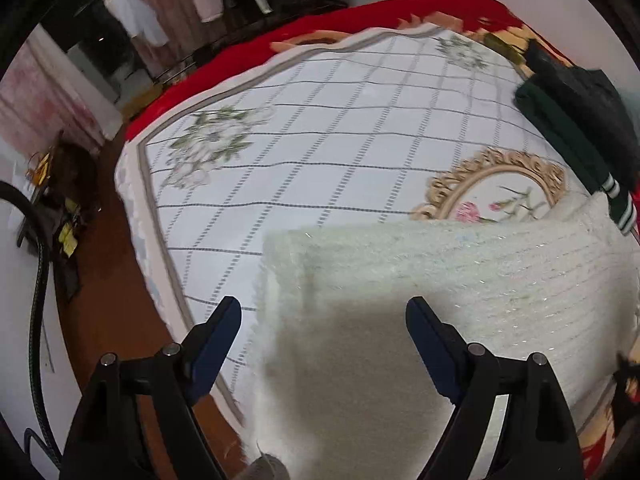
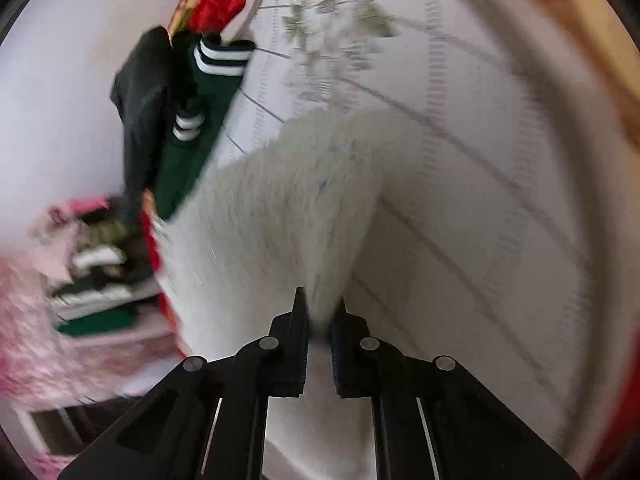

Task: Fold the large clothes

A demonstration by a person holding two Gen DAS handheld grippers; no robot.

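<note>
A white fuzzy sweater point(image 1: 460, 276) is lying on the near part of a bed, folded into a thick rectangular pad, with its near portion draping toward the bed's edge. It is resting on a white bedspread point(image 1: 320, 128) printed with a grey grid and floral motifs.

The right gripper point(image 2: 319, 316) is pinching a bunched ridge of the sweater point(image 2: 280, 208); its two fingers are sitting nearly together with the white cloth squeezed between them. The right wrist view is blurring, so finer detail of the grip cannot be told.

The left gripper point(image 1: 324, 320) is hovering over the near left corner of the sweater. Its fingers are standing wide apart, one at each side of that corner, and nothing is clamped between them.

At the far right of the sweater, a dark green garment with white striped cuffs point(image 1: 568, 140) is lying on the bedspread, and a black garment point(image 1: 576, 84) is lying against it. A red blanket point(image 1: 360, 12) is showing beyond the far edge of the bedspread. A brown floor point(image 1: 104, 280) is showing to the left of the bed, and a black cable point(image 1: 38, 300) is hanging at the far left edge.
</note>
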